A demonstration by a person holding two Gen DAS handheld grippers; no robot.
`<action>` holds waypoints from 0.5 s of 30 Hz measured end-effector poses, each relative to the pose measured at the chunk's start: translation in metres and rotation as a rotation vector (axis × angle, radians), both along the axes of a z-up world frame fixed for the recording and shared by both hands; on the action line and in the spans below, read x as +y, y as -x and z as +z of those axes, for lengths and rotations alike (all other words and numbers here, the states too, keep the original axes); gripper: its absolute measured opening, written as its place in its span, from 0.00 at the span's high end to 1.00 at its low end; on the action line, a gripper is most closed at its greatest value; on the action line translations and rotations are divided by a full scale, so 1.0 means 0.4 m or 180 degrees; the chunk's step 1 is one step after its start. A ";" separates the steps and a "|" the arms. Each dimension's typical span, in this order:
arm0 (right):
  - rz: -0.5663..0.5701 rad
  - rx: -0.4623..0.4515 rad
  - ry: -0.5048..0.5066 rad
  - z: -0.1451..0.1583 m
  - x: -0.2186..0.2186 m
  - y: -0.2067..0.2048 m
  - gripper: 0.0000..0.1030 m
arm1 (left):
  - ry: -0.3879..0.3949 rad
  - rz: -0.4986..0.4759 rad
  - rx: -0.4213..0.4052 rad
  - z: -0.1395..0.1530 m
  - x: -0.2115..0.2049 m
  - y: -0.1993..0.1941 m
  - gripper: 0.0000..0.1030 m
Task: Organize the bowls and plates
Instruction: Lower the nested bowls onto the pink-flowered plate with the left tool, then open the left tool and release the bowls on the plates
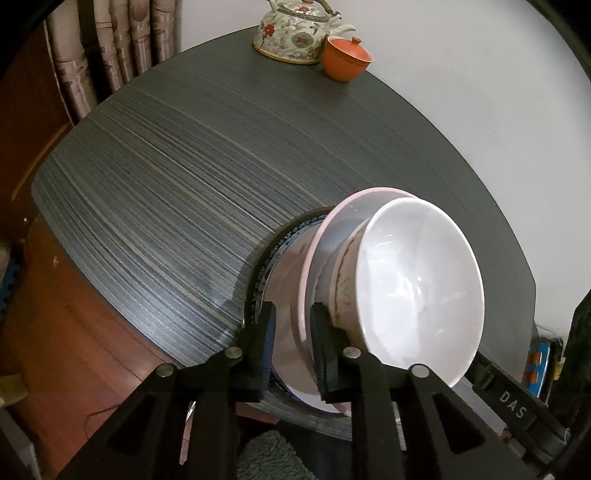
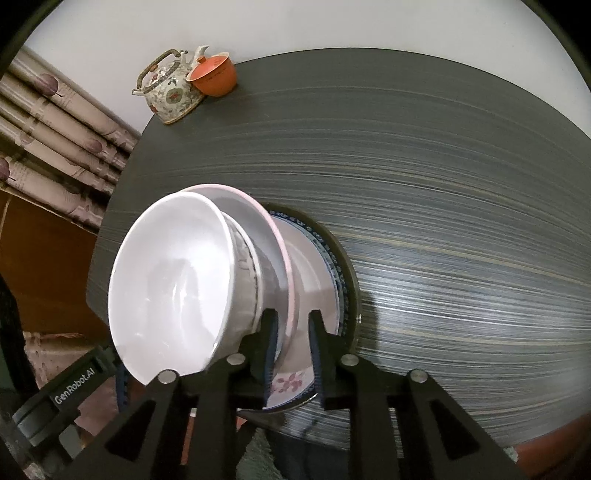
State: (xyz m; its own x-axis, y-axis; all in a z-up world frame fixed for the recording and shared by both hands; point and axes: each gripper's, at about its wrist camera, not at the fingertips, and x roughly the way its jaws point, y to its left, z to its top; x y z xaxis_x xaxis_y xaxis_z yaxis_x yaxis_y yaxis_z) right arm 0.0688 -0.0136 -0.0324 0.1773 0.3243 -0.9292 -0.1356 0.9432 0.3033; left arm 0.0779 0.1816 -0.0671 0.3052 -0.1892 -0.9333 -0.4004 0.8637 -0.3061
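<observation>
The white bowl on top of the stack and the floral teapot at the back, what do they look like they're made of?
White bowl: glazed ceramic or porcelain by its look; smooth glossy inside with soft light reflections, though melamine can't be ruled out. Floral teapot: glazed ceramic, shiny painted flower pattern; its arched handle looks wrapped or metal, too small to tell.

Soft, even indoor light; the white bowl (image 1: 417,291) carries pale glare, and a sheen lies on the tabletop (image 1: 184,184). Fisheye distortion bends the edges, corners vignette black, focus stays sharp.
</observation>
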 end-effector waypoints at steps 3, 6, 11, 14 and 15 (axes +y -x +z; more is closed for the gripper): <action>-0.0009 -0.0006 0.0032 0.000 -0.002 0.000 0.73 | 0.0009 0.0001 0.0002 0.002 0.004 0.004 0.81; 0.0017 -0.0044 0.0071 0.001 -0.003 0.001 0.67 | -0.0034 -0.0005 0.0013 0.005 0.005 0.008 0.76; 0.0019 -0.0133 0.0111 0.006 -0.018 0.009 0.56 | -0.0077 -0.0013 0.0001 0.013 0.007 0.013 0.72; -0.0019 -0.0180 0.0084 0.011 -0.036 0.013 0.48 | -0.0104 0.0001 -0.0021 0.023 0.010 0.019 0.67; -0.0035 -0.0198 0.0080 0.013 -0.042 0.016 0.44 | -0.0117 0.0004 -0.0029 0.027 0.012 0.021 0.65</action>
State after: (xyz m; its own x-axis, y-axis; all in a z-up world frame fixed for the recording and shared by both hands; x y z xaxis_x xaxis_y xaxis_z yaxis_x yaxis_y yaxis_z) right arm 0.0624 -0.0306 -0.0271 0.2385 0.2987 -0.9240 -0.1430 0.9519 0.2708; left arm 0.0694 0.1863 -0.0563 0.3140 -0.1545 -0.9368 -0.3989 0.8739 -0.2778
